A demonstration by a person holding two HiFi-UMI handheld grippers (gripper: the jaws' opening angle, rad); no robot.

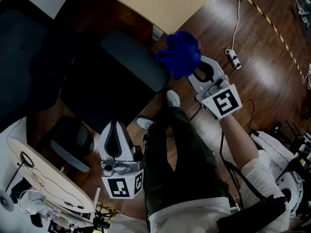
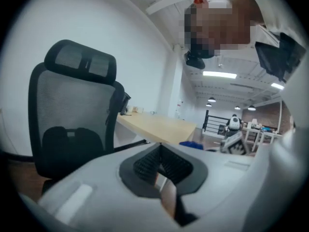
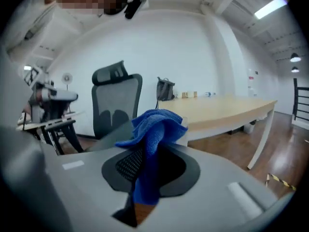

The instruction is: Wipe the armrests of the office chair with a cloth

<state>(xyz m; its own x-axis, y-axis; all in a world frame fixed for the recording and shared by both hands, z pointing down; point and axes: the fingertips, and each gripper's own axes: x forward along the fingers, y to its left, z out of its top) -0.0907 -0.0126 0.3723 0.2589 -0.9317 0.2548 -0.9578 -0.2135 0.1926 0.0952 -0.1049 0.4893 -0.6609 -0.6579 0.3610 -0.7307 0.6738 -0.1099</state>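
A dark office chair fills the left of the head view, with one grey armrest pad [image 1: 133,57] at the top and another armrest [image 1: 72,147] lower left. My right gripper [image 1: 193,68] is shut on a blue cloth [image 1: 181,54], which hangs bunched just off the near end of the upper armrest; I cannot tell if they touch. In the right gripper view the cloth [image 3: 154,132] drapes over the jaws, with the chair [image 3: 116,100] behind. My left gripper [image 1: 115,126] is shut and empty, held low beside the seat edge, its pads [image 2: 153,161] meeting at the tip.
A beige desk [image 1: 165,4] runs along the top, close behind the chair. The person's legs and white shoes [image 1: 173,99] stand between the grippers. A cable and plug block [image 1: 233,57] lie on the wood floor. A cluttered white table [image 1: 29,178] sits at lower left.
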